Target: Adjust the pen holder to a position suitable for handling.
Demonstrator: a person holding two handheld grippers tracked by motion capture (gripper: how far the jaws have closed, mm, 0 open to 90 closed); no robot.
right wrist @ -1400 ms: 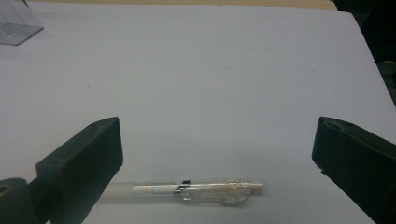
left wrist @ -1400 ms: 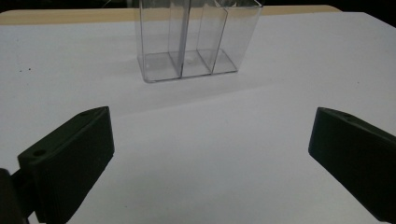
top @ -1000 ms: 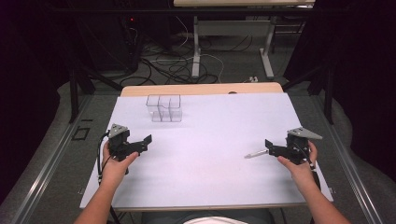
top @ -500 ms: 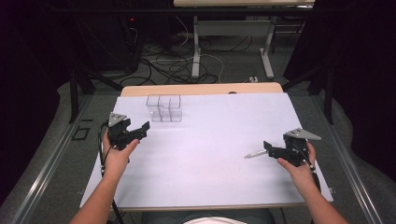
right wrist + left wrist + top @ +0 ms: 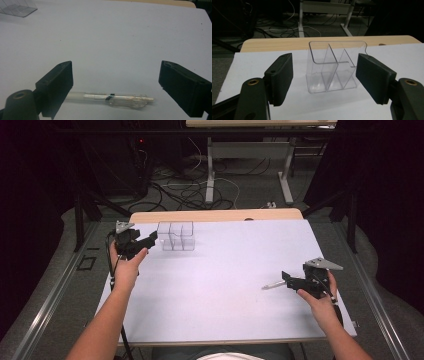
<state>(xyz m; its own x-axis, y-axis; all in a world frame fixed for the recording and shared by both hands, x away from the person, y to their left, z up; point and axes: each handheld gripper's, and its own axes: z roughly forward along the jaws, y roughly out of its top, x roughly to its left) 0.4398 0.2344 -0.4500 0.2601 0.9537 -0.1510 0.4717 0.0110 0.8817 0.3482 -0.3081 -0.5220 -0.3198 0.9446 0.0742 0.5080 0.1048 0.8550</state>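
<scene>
A clear plastic organizer (image 5: 176, 236) with several compartments stands at the back left of the white table (image 5: 225, 320). My left gripper (image 5: 151, 240) hovers just left of it, pointing at it. In the left gripper view the organizer (image 5: 332, 72) stands ahead, framed by the open gripper (image 5: 323, 58); its jaws have just been closing, with nothing pressed between them. A clear pen (image 5: 272, 285) lies at the right. My right gripper (image 5: 286, 279) sits over its near end. The pen (image 5: 112, 97) lies crosswise between the jaws of the gripper (image 5: 116, 65), which have just narrowed slightly and stand apart from it.
A wooden strip (image 5: 215, 215) borders the table's far edge. Beyond it are cables on the floor (image 5: 190, 185) and a desk's legs (image 5: 210, 170). Metal rails (image 5: 60, 285) run along both sides of the table.
My left hand has lifted and moved forward toward the organizer, and its jaws have narrowed. The right hand and the pen have stayed put.
</scene>
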